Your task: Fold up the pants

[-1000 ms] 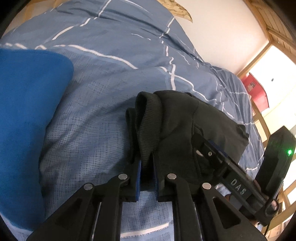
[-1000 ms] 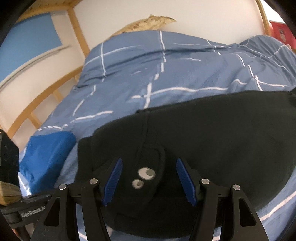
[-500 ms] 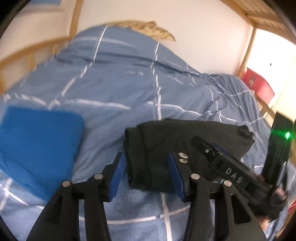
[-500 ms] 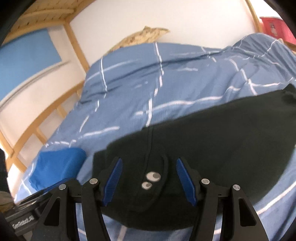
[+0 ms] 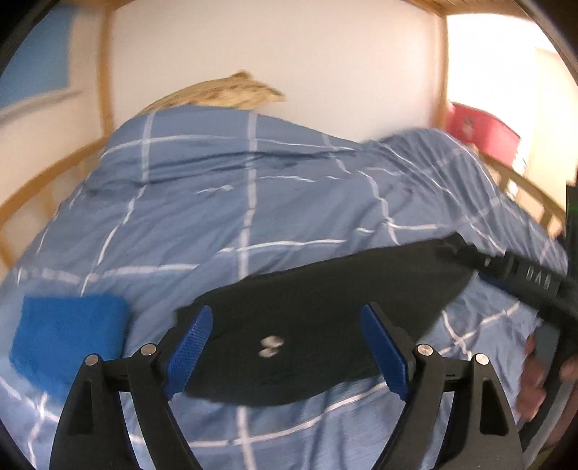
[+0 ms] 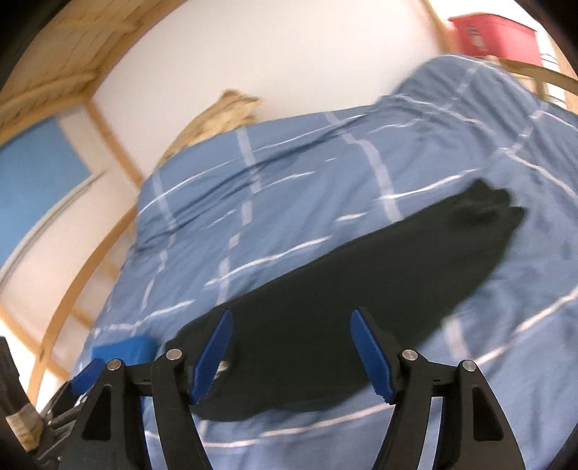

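Observation:
The black pants (image 5: 325,300) lie folded in a long flat strip on the blue checked duvet (image 5: 231,202), two silver snaps facing up near the close end. My left gripper (image 5: 287,350) hovers above that end, its jaws opening wide, the blue pads clear of the cloth. In the right wrist view the pants (image 6: 361,285) stretch away to the upper right. My right gripper (image 6: 292,356) hangs over their near end, jaws opening, nothing pressed between the pads. The right gripper's body (image 5: 520,274) crosses the far end of the pants in the left wrist view.
A folded bright blue cloth (image 5: 68,340) lies on the bed left of the pants. A tan pillow (image 5: 231,90) rests against the white wall. Wooden bed rails (image 6: 72,300) run along the sides. A red box (image 6: 491,32) stands beyond the bed's right end.
My left gripper let go of the pants' folded edge, opened wide and drew up and back. The right gripper also rose and pulled back. The pants stay flat on the bed.

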